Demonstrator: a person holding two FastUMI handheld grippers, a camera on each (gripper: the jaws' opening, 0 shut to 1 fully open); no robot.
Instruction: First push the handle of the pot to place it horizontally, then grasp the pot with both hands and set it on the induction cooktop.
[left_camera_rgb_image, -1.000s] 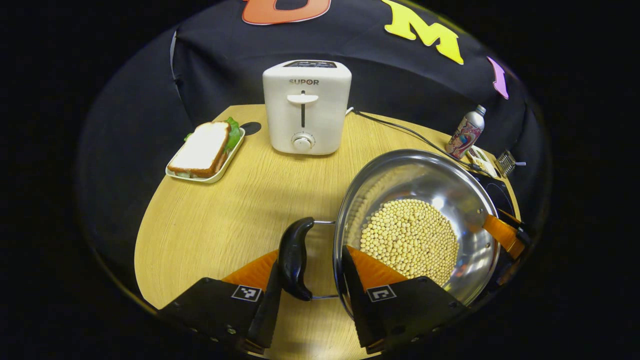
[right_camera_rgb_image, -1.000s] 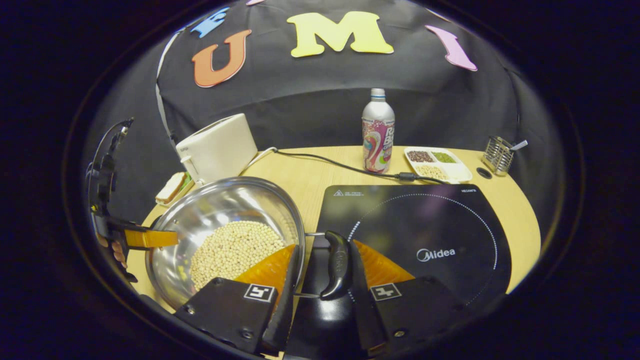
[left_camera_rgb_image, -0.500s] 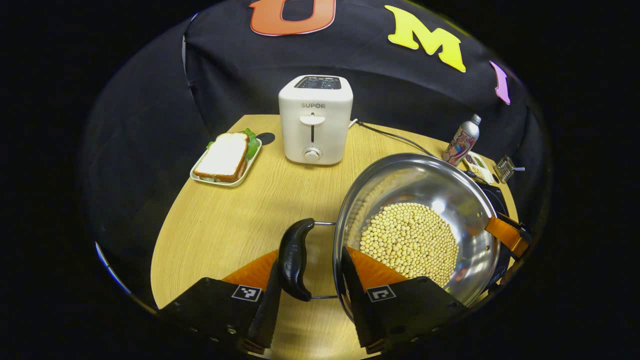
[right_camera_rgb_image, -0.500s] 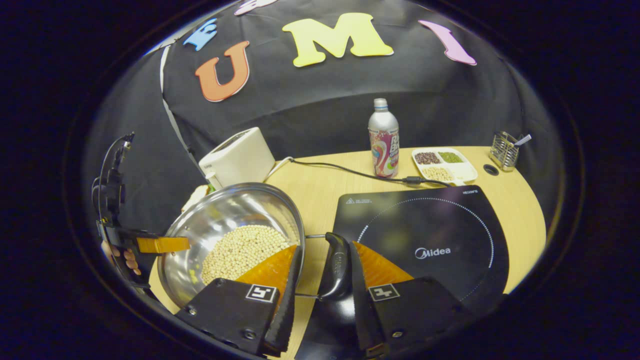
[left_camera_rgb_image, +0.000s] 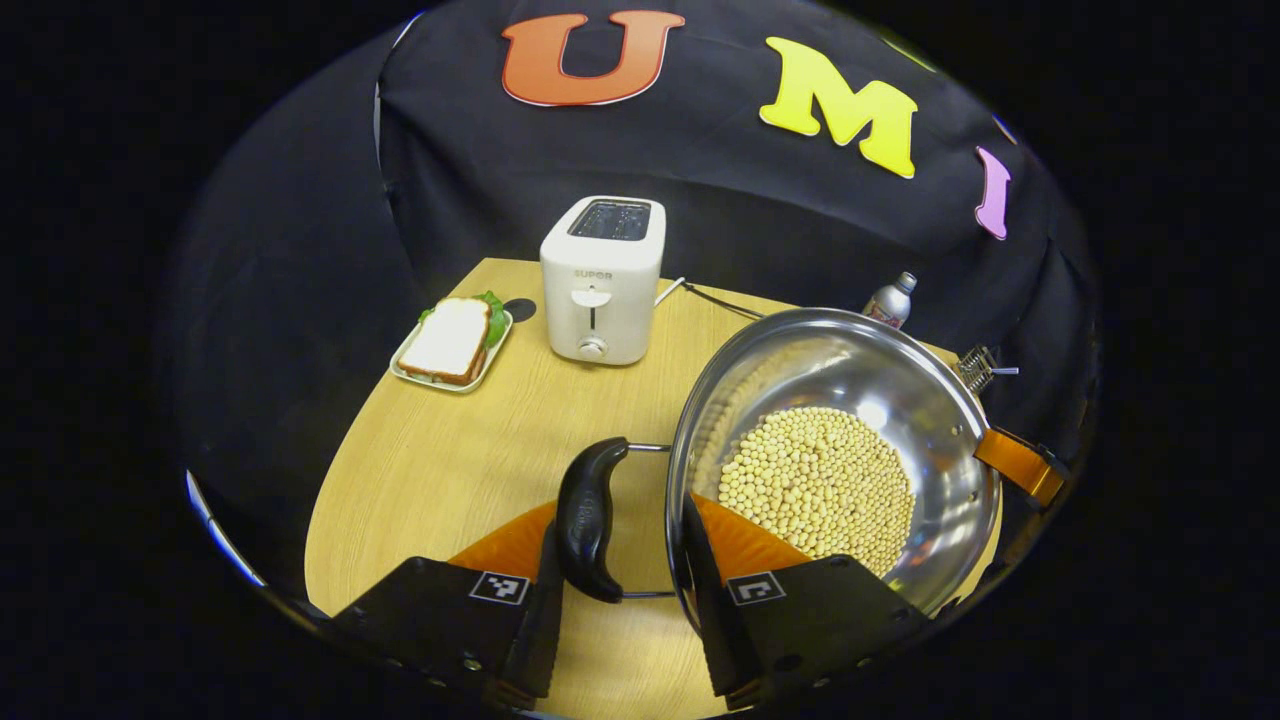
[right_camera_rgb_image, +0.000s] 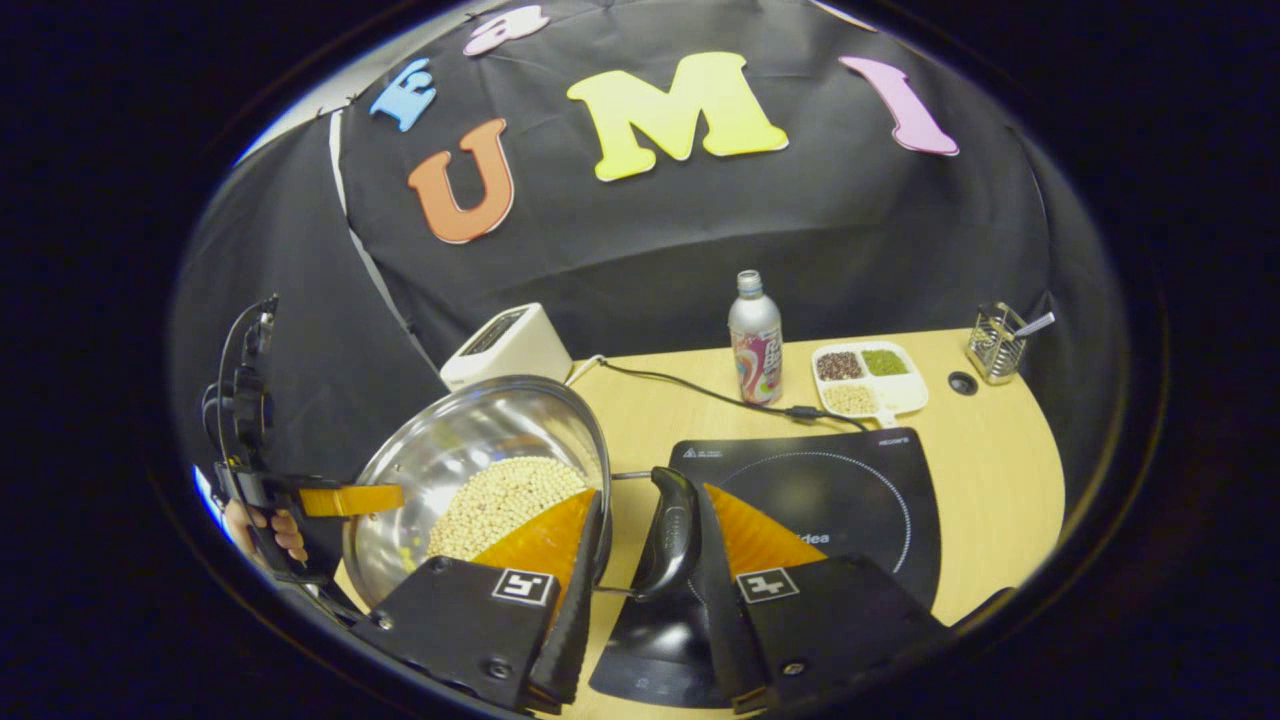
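Held above the wooden table (left_camera_rgb_image: 430, 470), the shiny steel pot of pale round beans (left_camera_rgb_image: 835, 460) hangs between the left gripper (left_camera_rgb_image: 620, 590) and right gripper (right_camera_rgb_image: 645, 590), each closed around a glossy black loop handle, left of the flat black induction cooktop (right_camera_rgb_image: 850, 490).

Left gripper (left_camera_rgb_image: 620, 560): two wedge-shaped finger housings, dark matte, each bearing a small square black-and-white coded marker on its upper face; screws along the lower edges; long, flat, tapering fingers.
Right gripper (right_camera_rgb_image: 640, 565): same pattern, two coded markers, screws visible near the base.
Far-off body of the left gripper (right_camera_rgb_image: 245, 420), in the right gripper view: black frame, looped black cable above, fingers of a hand (right_camera_rgb_image: 275, 525) wrapped around it.
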